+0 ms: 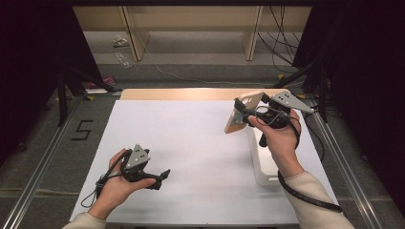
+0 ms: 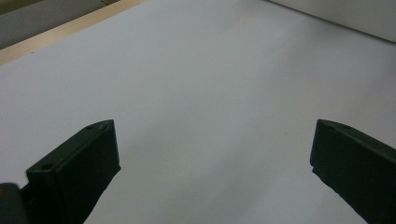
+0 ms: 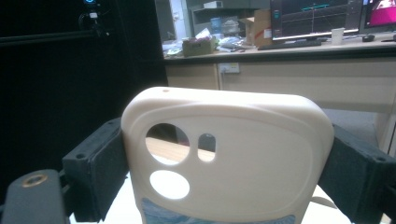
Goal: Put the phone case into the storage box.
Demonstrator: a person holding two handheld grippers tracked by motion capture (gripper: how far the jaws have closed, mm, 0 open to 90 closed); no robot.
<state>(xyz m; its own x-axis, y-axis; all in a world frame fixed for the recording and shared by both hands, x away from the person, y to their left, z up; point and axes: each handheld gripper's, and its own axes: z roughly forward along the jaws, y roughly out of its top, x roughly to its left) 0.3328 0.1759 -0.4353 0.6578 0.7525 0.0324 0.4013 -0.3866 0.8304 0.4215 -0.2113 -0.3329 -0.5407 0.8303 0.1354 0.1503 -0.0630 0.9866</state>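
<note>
A cream phone case (image 1: 241, 113) with round camera cut-outs hangs above the right side of the white table (image 1: 191, 143), with my right gripper (image 1: 242, 112) shut on its two long edges. In the right gripper view the phone case (image 3: 233, 158) stands upright between the two black jaws, its camera holes at upper left. My left gripper (image 1: 160, 177) rests low over the table's front left, held in a hand, and its jaws point right. In the left gripper view the left gripper (image 2: 212, 163) stands wide open over bare white table, nothing between the pads.
A white stand (image 1: 262, 164) rises from the table under my right hand. A wooden strip (image 1: 191, 94) runs along the table's far edge. Metal rails (image 1: 43, 152) flank both sides. Cables (image 1: 282, 47) and shelving lie on the floor beyond.
</note>
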